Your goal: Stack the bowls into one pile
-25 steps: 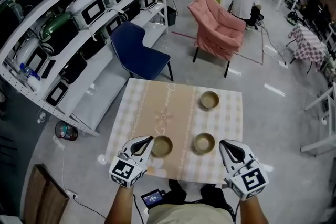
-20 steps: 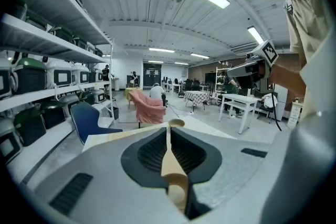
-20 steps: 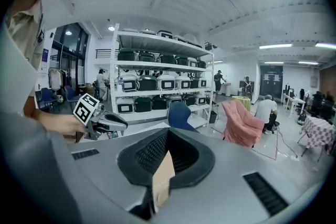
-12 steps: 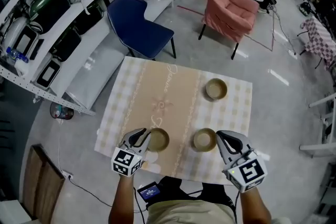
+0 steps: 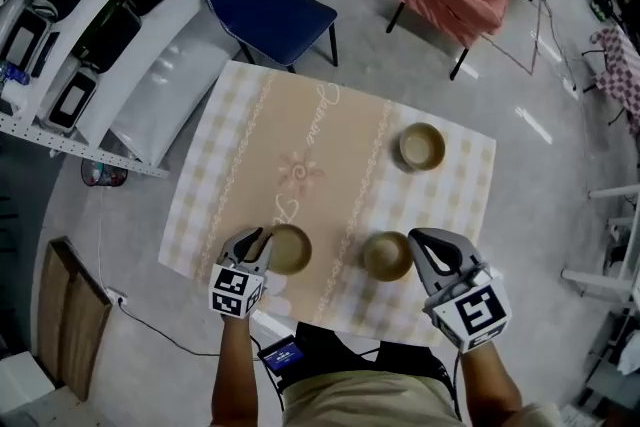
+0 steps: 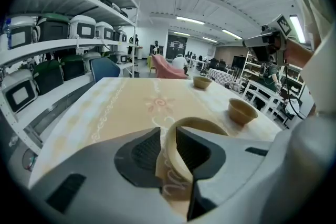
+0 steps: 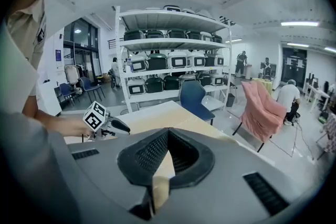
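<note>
Both grippers have dropped to the table. Head view: the left gripper [image 5: 262,241] meets the near-left round tan bowl [image 5: 291,250]. The right gripper [image 5: 424,245] is beside the near-right round tan bowl [image 5: 387,256]. A third tan bowl [image 5: 422,146] sits far right. Left gripper view: parted jaws straddle the rim, ready to pinch. Right gripper view: jaws clenched, empty.

left gripper [image 5: 258,243]: grey, black pads [image 6: 143,153], black-and-white marker cube [image 5: 237,292]
right gripper [image 5: 428,241]: same
shirt [image 5: 365,402]: beige, bottom centre
</note>
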{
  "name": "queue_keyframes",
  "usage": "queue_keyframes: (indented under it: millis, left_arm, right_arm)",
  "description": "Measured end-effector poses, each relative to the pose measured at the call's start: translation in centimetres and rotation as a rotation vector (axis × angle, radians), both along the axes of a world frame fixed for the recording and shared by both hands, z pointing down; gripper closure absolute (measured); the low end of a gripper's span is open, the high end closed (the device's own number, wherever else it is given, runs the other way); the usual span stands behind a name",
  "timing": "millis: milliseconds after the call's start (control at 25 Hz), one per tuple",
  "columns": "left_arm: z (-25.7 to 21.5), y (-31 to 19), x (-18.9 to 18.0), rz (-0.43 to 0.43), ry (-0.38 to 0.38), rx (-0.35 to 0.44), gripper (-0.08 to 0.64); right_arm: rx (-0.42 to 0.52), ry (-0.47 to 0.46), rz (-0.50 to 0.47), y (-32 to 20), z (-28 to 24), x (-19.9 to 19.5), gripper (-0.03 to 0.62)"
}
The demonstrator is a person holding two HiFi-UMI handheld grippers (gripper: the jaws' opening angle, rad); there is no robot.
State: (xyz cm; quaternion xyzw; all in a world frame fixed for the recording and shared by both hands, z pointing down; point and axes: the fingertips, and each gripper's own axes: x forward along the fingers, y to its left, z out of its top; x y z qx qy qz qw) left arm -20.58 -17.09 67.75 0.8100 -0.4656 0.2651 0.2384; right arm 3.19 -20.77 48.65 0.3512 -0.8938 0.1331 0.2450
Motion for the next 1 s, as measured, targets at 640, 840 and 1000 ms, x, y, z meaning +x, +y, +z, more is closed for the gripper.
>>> queue_keyframes:
  millis: [640, 840, 1000]
  left_arm:
    - [-1.1, -0.5, 2.4, 0.020, 0.069, -0.056, 0.540]
    - [-4.8, -1.8, 5.1, 0.068, 0.083, -0.006, 0.540]
    - [-6.6, -2.7, 7.9, 0.112, 0.089, 0.017, 0.540]
  right_arm:
    - [-0.009, -0.005, -0.008, -1.6, 0.1, -0.1, 0.589]
    - [0.002, -0.014, 0.007, -2.0, -0.8, 1.2, 0.589]
    - [0.011, -0.023, 0.026, -2.4, -1.5, 2.9, 0.589]
